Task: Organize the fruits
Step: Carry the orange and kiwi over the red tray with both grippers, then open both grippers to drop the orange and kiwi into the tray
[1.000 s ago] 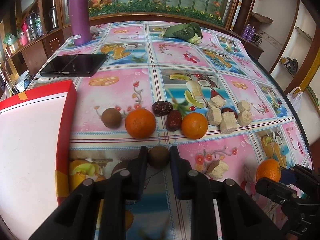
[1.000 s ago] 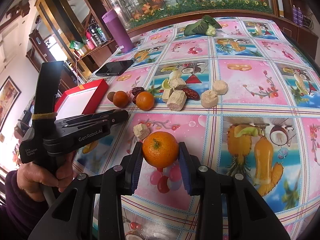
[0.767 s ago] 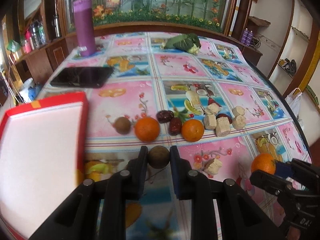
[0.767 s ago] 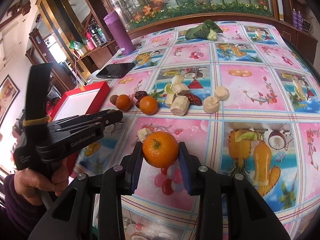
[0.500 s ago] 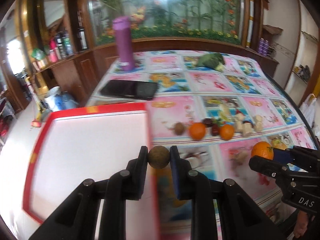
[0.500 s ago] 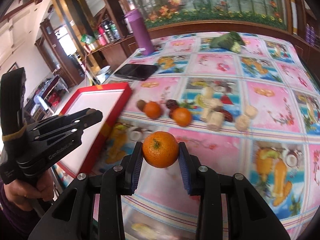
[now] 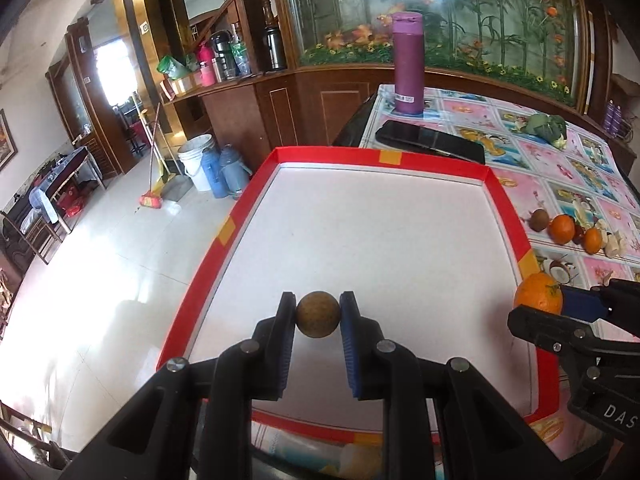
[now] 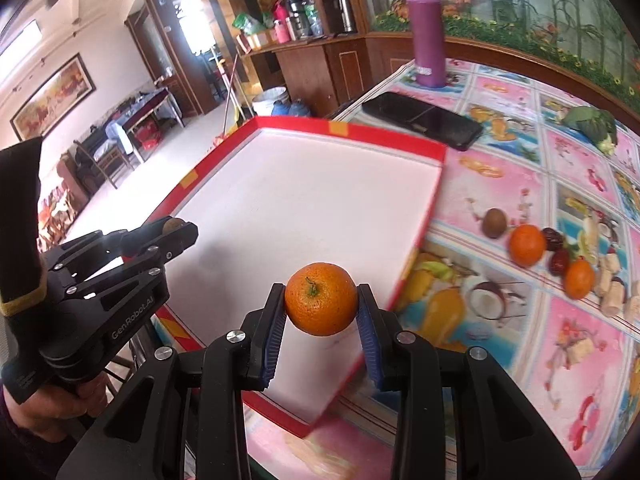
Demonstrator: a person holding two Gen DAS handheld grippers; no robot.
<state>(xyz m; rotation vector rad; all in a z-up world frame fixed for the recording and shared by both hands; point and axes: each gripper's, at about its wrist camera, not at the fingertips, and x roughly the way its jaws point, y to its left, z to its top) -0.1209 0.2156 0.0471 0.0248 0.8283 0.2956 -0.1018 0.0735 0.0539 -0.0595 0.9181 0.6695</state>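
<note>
My left gripper [image 7: 318,314] is shut on a round brown fruit [image 7: 318,313] and holds it above the near part of the red-rimmed white tray [image 7: 248,208]. My right gripper [image 8: 321,300] is shut on an orange [image 8: 321,299] above the tray's near right corner [image 8: 436,148]. The orange also shows at the right in the left wrist view [image 7: 538,293]. The left gripper with its brown fruit shows at the left in the right wrist view [image 8: 174,226]. On the tablecloth to the right lie another brown fruit [image 8: 494,222], two oranges [image 8: 527,245], dark dates [image 8: 559,260] and pale chunks [image 8: 612,292].
A black phone [image 7: 430,141] lies beyond the tray and a purple bottle [image 7: 408,64] stands at the table's far corner. A green leafy vegetable [image 7: 548,128] lies far right. The table edge and the floor drop away left of the tray.
Both grippers have swung left from the fruit row to above the tray, each carrying its fruit. The fruits on the cloth have not moved.
</note>
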